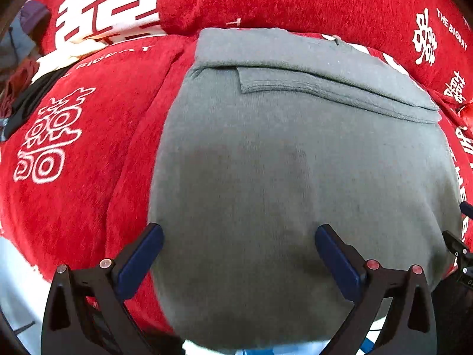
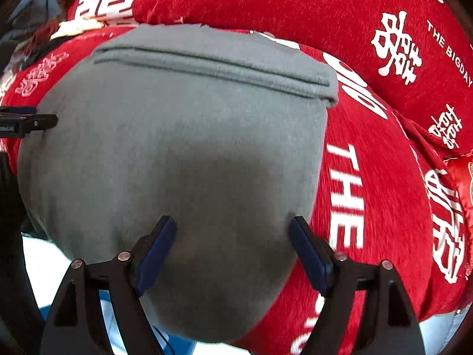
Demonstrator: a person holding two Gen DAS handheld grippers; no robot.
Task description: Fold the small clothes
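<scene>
grey garment flat on the red blanket, both grippers spread above it

a grey knit garment [image 1: 295,162] lies flat on a red blanket [image 1: 74,207] printed with white characters and the words "the bigday". its far end is doubled over into a band with a stitched hem [image 1: 325,94] running across it, seen again in the right wrist view [image 2: 207,68]. the near end of the garment reaches the near edge of the blanket, where a pale surface [image 2: 38,260] shows.

the left gripper [image 1: 239,242] is spread wide, holding nothing, its blue-padded fingers [image 1: 139,263] over the garment's near left part; the left finger sits at the cloth's left edge. the right gripper [image 2: 233,236] is also wide and holds nothing, its pads [image 2: 309,254] over the garment's near right part, the right finger at the cloth's right edge.

a heap of mixed clothes [image 1: 20,88] lies at the blanket's far left corner. red cushions [image 2: 295,0] with the same print sit along the far edge.
</scene>
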